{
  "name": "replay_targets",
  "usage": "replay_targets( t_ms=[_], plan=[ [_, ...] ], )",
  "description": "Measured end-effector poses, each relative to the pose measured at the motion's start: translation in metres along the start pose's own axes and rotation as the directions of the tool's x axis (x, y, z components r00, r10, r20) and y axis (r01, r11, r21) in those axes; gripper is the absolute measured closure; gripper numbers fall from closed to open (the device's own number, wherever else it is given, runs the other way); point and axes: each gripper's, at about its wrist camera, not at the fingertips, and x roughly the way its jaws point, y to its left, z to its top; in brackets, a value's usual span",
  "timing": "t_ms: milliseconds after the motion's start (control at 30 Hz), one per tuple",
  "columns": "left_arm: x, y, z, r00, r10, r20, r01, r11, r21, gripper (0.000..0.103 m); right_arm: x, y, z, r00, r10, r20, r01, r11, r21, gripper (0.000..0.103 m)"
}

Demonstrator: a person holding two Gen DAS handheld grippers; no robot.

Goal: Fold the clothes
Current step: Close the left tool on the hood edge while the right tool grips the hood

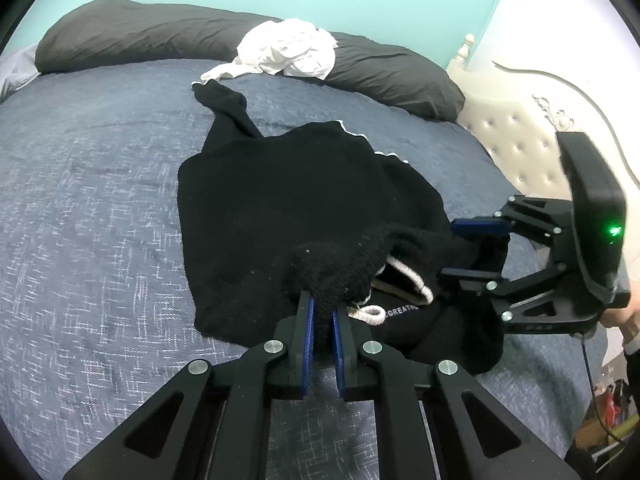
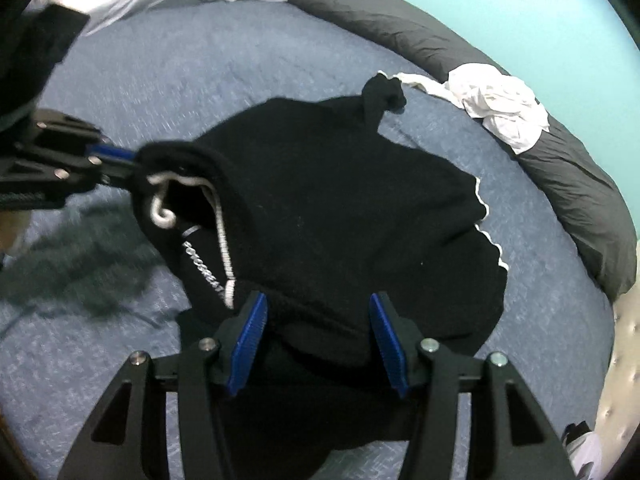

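1. A black hooded sweatshirt (image 1: 288,200) lay spread across the middle of a bed covered in blue-grey bedding (image 1: 88,184), its hood end bunched nearest the cameras and one sleeve (image 1: 224,104) trailing away toward the far side.
2. The left gripper (image 1: 322,312) was clenched on a thick fold of the hood's rim, the black knit pinched between its blue-padded fingers (image 1: 307,320), with the white drawstring (image 1: 366,314) curling out just beside them.
3. The right gripper (image 2: 318,336) stood released: its fingers (image 2: 250,340) were spread to either side of a ridge of the sweatshirt's fabric, which lay between them without either pad visibly pressing on it.
4. In the left wrist view the right gripper reached in from the right, at the sweatshirt's near right edge.
5. The sweatshirt's white-piped hem (image 2: 490,224) marked its right boundary, with bare bedding beyond it.
6. A long dark pillow (image 1: 132,32) ran along the far edge of the bed, carrying a crumpled white garment (image 1: 288,50), well apart from the sweatshirt body though near the sleeve's cuff.
7. Wide open bedding lay to the left of the sweatshirt; on the right a tufted cream headboard (image 1: 516,152) closed in the bed's edge.
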Motion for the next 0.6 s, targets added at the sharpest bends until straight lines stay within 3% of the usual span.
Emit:
replay_targets(
  t_ms=[33,167,233,400,600],
  plan=[
    [0.000,0.000,0.000,1.000,-0.001,-0.001,0.001,1.000,0.000,0.094,0.003,0.000,-0.001,1.000,0.008,-0.004,-0.008,1.000,-0.002,0.050],
    [0.001,0.000,0.000,1.000,-0.003,-0.002,0.003,1.000,0.002,0.094,0.011,-0.001,-0.006,1.000,0.007,-0.010,-0.007,1.000,0.011,0.082],
    [0.001,-0.001,-0.001,1.000,-0.004,-0.004,0.004,1.000,0.008,0.094,0.012,-0.002,-0.008,1.000,0.006,-0.003,-0.006,0.999,0.031,0.093],
    [-0.006,-0.004,0.002,1.000,0.003,0.013,-0.003,1.000,0.018,0.094,-0.008,-0.012,-0.007,0.996,-0.002,0.084,-0.008,0.993,0.121,0.095],
    [-0.034,-0.022,0.011,0.998,0.005,0.064,-0.007,1.000,0.027,0.094,-0.065,-0.030,0.006,0.975,-0.032,0.220,-0.023,0.969,0.245,0.096]
  ],
)
